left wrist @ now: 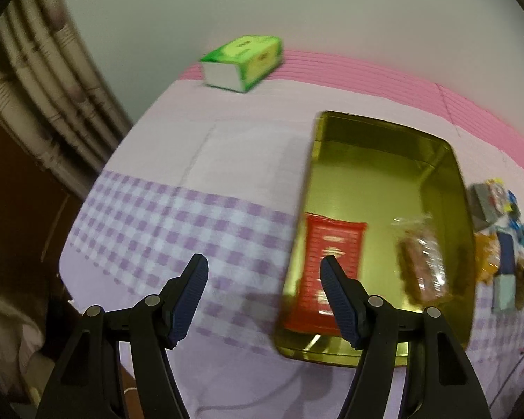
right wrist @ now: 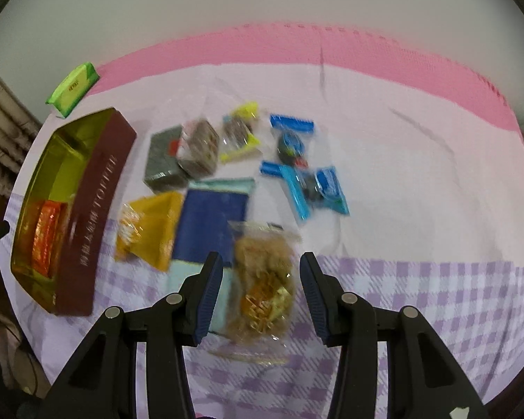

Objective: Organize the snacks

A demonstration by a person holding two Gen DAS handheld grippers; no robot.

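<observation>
Snacks: 2 already lie in the gold tin (left wrist: 384, 174) at left. Left claw (left wrist: 263, 276) hangs released beside it. Right claw (right wrist: 262, 272), released, straddles the clear cookie bag (right wrist: 265, 279) on the desk (right wrist: 419, 181); clenching likely comes next.

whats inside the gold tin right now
Inside the gold tin lie a red packet and a clear-wrapped brown pastry; its far half shows bare metal. The left gripper's finger covers part of the red packet.
</observation>
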